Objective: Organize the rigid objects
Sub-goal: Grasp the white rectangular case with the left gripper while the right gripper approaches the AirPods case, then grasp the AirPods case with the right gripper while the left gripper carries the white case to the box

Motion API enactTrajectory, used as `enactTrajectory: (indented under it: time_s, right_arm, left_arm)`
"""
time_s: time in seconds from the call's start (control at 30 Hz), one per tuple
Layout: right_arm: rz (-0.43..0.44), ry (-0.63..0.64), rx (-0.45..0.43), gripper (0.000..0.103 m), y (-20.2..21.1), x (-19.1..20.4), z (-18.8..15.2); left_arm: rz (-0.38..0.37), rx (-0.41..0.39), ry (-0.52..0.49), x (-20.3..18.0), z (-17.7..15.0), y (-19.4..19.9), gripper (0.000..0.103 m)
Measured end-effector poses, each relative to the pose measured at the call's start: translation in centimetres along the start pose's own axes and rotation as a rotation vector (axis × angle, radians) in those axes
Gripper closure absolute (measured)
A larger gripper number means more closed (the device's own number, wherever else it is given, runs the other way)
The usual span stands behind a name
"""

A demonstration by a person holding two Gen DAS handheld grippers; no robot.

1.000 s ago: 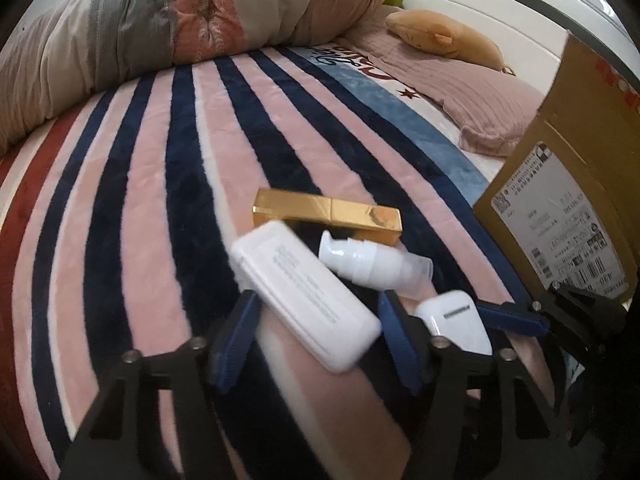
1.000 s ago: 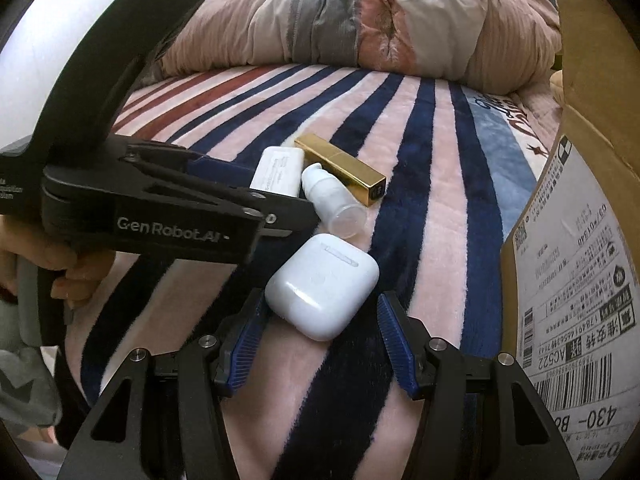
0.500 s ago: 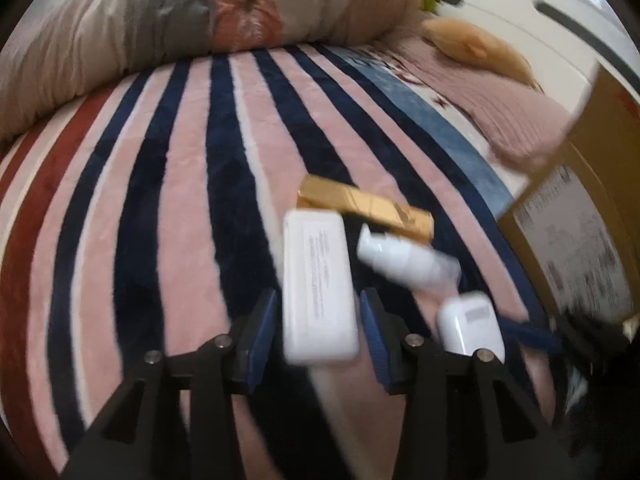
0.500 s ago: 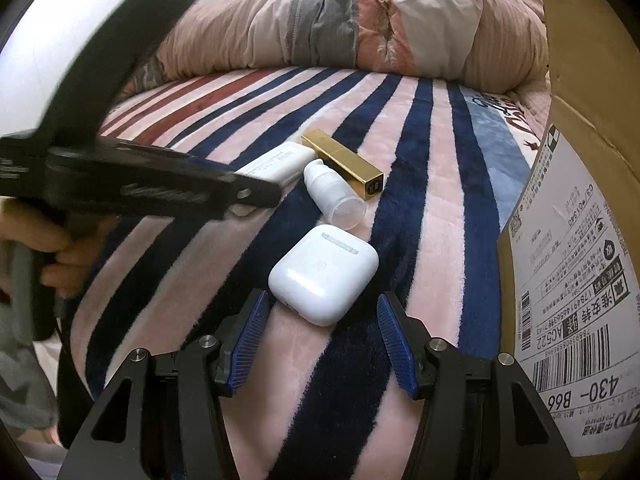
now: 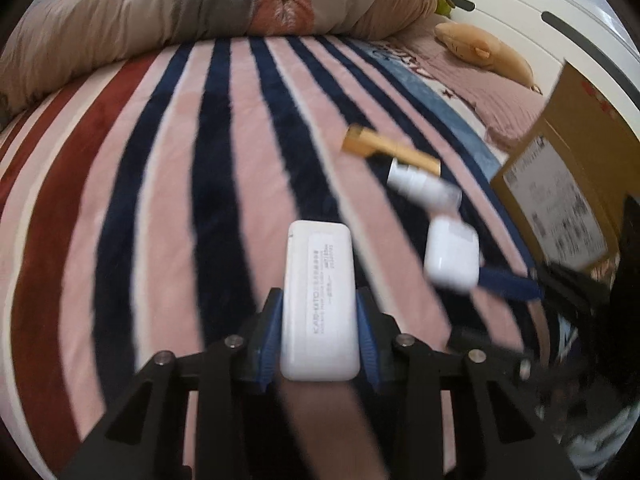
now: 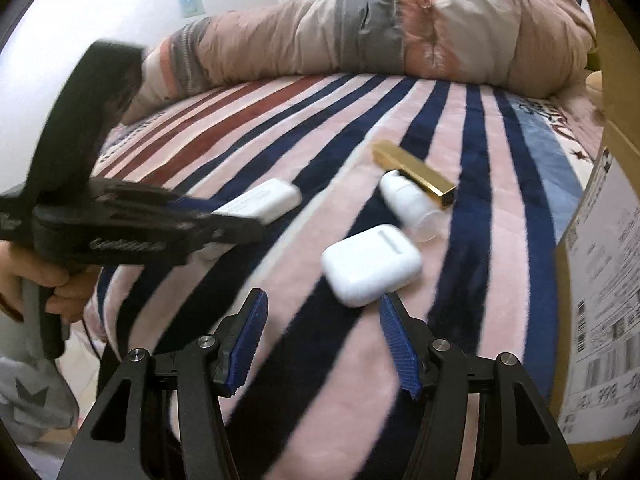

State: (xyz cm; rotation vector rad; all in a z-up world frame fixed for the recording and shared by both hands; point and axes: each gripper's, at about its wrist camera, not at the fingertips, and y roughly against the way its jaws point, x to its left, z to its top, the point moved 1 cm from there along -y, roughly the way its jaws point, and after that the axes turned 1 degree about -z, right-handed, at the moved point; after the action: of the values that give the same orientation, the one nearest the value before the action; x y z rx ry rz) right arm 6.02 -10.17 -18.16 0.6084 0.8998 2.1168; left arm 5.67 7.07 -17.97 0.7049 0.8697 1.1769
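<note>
My left gripper (image 5: 318,332) is shut on a flat white rectangular case (image 5: 319,300) and holds it above the striped blanket; the case also shows in the right wrist view (image 6: 260,202), held by the left gripper. A white earbud case (image 6: 370,264) lies on the blanket just ahead of my open right gripper (image 6: 324,338), near its right finger; it also shows in the left wrist view (image 5: 452,254). A small white pump bottle (image 6: 408,204) lies on its side against a gold rectangular box (image 6: 414,174) farther back.
A striped pink, navy and red blanket (image 5: 160,200) covers the bed. A cardboard box (image 6: 600,280) with shipping labels stands at the right. A rolled duvet (image 6: 360,32) lies along the far edge. A plush toy (image 5: 484,50) and pink pillow sit far right.
My left gripper closed on the white rectangular case, turned it straight and lifted it away to the left of the other objects. The right gripper drew back slightly from the earbud case.
</note>
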Motion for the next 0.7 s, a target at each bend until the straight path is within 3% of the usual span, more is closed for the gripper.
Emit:
enactTrajectory:
  time_s: [0.13,0.23,0.33,0.47,0.53,0.6,0.7]
  right_arm:
    - [-0.025,-0.082,-0.011,0.045,-0.3,-0.7,0.2]
    - [-0.086,-0.134,-0.013,0.044,-1.0,-1.2,1.0]
    - [-0.09,-0.198,-0.022,0.044,-1.6,-1.8,1.9]
    - [-0.113,-0.205,-0.029,0.043,-2.6,-1.4,3.0]
    - [-0.154,-0.188,-0.021,0.045,-3.2,-1.0,3.3]
    - [-0.222,-0.163,-0.006,0.061,-3.5,-0.7,3.4]
    - [-0.248,-0.14,0.005,0.064,-3.4,-0.7,3.2]
  left_arm:
    - [0.005,-0.022,0.028,0.4,-1.0,0.2,0.071]
    - [0.04,-0.049,0.035,0.0,-1.1,-0.2,0.071]
    - [0.073,-0.082,0.047,-0.4,-1.1,-0.4,0.071]
    - [0.055,-0.116,0.089,0.3,-1.2,-0.4,0.071]
    - [0.043,-0.124,0.09,0.6,-1.2,-0.4,0.071]
    - [0.04,-0.128,0.08,0.6,-1.3,-0.3,0.071]
    - [0.053,-0.13,0.063,0.3,-1.3,-0.4,0.071]
